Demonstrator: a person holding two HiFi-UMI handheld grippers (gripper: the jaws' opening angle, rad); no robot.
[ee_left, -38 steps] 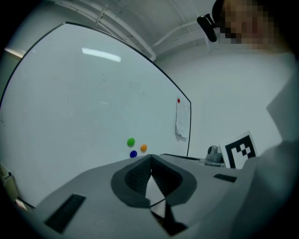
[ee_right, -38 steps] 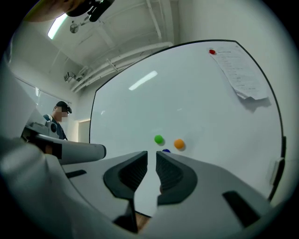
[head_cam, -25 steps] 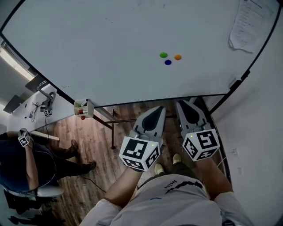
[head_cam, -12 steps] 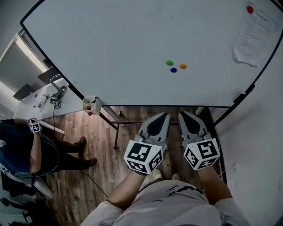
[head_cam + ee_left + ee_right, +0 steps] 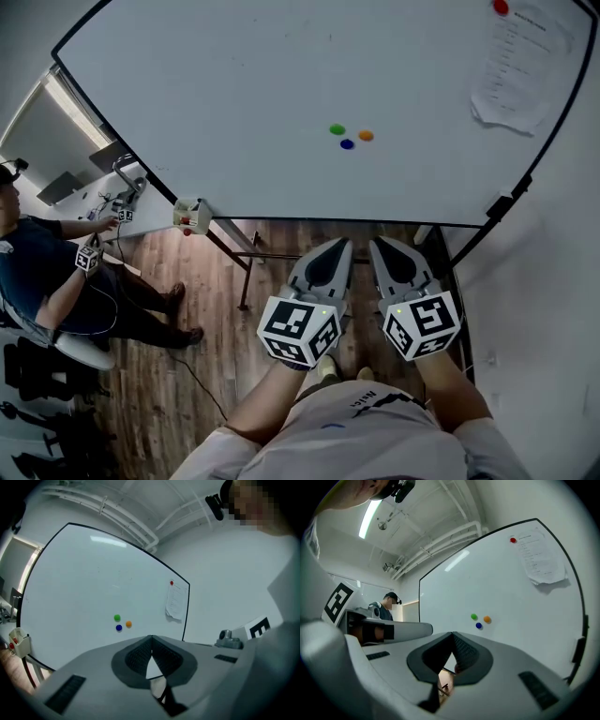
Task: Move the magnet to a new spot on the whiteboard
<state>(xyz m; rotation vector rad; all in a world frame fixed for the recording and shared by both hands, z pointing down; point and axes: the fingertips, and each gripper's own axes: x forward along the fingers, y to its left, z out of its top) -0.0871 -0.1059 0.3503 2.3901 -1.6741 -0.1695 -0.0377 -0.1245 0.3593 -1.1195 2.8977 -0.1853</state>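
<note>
Three small round magnets sit close together on the whiteboard (image 5: 234, 94): green (image 5: 337, 129), blue (image 5: 347, 144) and orange (image 5: 366, 136). They also show in the left gripper view as green (image 5: 116, 617), blue (image 5: 118, 627) and orange (image 5: 128, 624), and in the right gripper view as green (image 5: 474, 617), blue (image 5: 478, 626) and orange (image 5: 487, 619). My left gripper (image 5: 337, 246) and right gripper (image 5: 380, 244) hang side by side below the board's lower edge, well short of the magnets. Both are shut and hold nothing, as the left gripper (image 5: 151, 637) and right gripper (image 5: 453, 633) show up close.
A red magnet (image 5: 501, 7) pins a paper sheet (image 5: 511, 56) at the board's upper right. A small holder (image 5: 190, 216) hangs at the board's lower left corner. A seated person (image 5: 47, 272) is at a desk on the left. Wooden floor (image 5: 216, 319) and the board's stand lie below.
The head view has swung, so the board and magnets sit slightly differently in frame. Both grippers stay side by side below the board. The seated person at the left shows more fully.
</note>
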